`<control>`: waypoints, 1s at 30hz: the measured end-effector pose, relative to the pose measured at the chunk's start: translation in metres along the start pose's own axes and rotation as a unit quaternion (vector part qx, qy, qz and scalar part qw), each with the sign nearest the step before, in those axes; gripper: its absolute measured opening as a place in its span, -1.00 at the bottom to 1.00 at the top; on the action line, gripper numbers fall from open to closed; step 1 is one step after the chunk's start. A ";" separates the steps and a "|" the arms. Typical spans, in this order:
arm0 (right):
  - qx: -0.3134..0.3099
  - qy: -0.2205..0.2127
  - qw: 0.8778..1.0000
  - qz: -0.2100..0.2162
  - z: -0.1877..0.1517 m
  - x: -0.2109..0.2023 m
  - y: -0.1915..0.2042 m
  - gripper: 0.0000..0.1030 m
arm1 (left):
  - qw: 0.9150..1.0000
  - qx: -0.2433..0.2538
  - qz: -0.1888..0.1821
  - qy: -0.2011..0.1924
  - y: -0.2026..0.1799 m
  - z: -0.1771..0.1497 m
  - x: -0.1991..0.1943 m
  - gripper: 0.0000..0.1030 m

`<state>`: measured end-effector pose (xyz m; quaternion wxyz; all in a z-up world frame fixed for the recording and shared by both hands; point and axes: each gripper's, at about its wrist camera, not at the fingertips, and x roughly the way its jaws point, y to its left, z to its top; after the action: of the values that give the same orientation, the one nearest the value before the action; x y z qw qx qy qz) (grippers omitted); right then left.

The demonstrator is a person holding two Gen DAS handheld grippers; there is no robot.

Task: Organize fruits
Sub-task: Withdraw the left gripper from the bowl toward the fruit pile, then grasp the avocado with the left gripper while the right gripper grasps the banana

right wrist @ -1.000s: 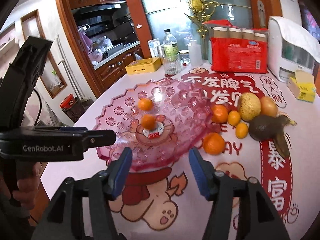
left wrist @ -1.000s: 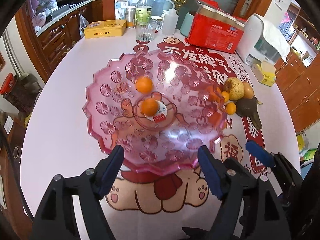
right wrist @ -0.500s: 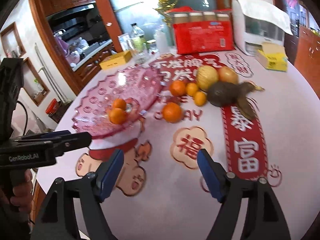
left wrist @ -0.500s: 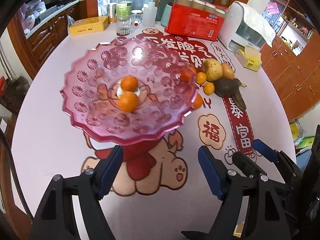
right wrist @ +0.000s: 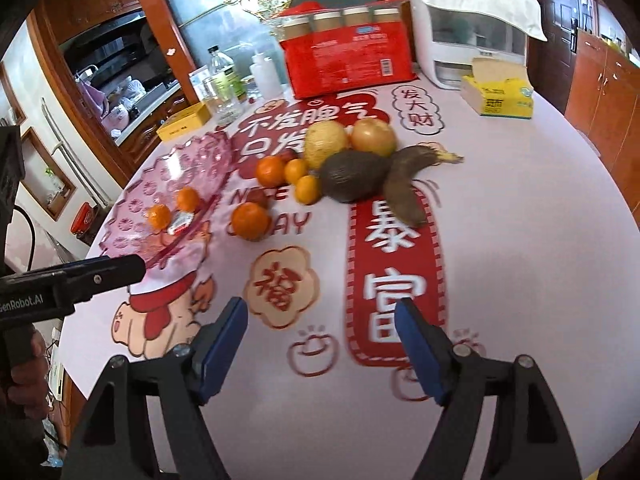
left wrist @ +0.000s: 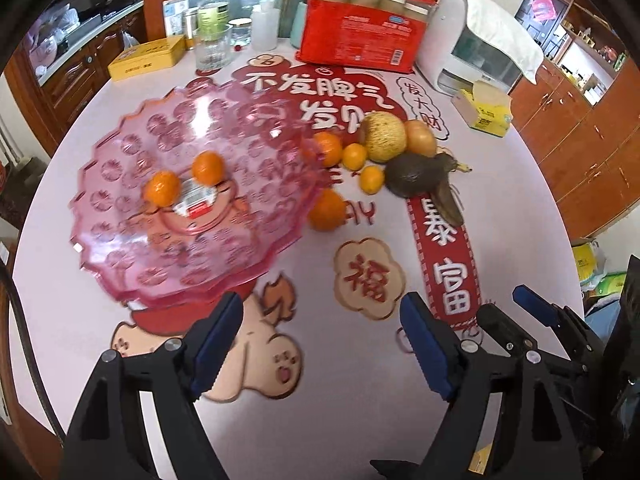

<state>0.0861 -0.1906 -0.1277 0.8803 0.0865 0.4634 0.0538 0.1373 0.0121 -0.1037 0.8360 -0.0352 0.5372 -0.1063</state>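
- Both claws have drawn back from the pink fruit dish (left wrist: 132, 216) since the earlier frames, so the dish now sits toward the left of each view and more of the printed surface (right wrist: 540, 264) shows between the fingers.
- Left claw (left wrist: 320, 344) hangs above the surface, blue-padded jaws spread wide, nothing between them.
- Right claw (right wrist: 320, 344) is likewise wide apart and holds nothing; it hovers over the red banner print.
- Two small oranges (left wrist: 162, 188) lie in the middle of the dish, beside a red-and-white label.
- One larger orange (left wrist: 327, 212) sits on the surface just beside the dish's right rim.
- Farther back lies a cluster: another orange (right wrist: 270, 170), two small citrus fruits (right wrist: 307, 189), a yellowish round fruit (right wrist: 326, 144), a golden one (right wrist: 374, 136), a dark avocado (right wrist: 352, 176) and a blackened banana (right wrist: 404, 188), all close together or touching.
- At the far edge stand a red package of jars (left wrist: 360, 36), a white appliance (left wrist: 472, 40), a yellow carton (left wrist: 486, 114), a bottle (left wrist: 212, 12) and a yellow tin (left wrist: 146, 58).
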 end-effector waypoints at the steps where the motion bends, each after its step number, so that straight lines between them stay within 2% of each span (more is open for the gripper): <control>1: 0.000 0.000 1.000 0.000 0.003 0.000 -0.007 0.48 | 1.000 0.002 0.001 0.000 -0.005 0.003 0.001 0.57; 9: -0.002 -0.002 1.000 0.004 0.026 0.001 -0.052 0.48 | 0.999 0.036 0.014 -0.001 -0.054 0.030 0.014 0.67; 19: -0.031 -0.003 0.999 0.005 0.050 0.018 -0.086 0.48 | 0.995 0.085 0.046 -0.002 -0.099 0.072 0.047 0.69; 26: -0.077 0.000 0.997 -0.002 0.064 0.037 -0.093 0.49 | 0.993 0.107 0.044 0.008 -0.119 0.101 0.076 0.76; 30: -0.118 -0.001 0.993 -0.006 0.068 0.049 -0.088 0.49 | 0.992 0.121 0.036 0.029 -0.128 0.114 0.101 0.77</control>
<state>0.1718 -0.2749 -0.1473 0.8851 -0.0208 0.4533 0.1034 0.2627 -0.1410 -0.1233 0.8215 0.0885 0.5454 -0.1408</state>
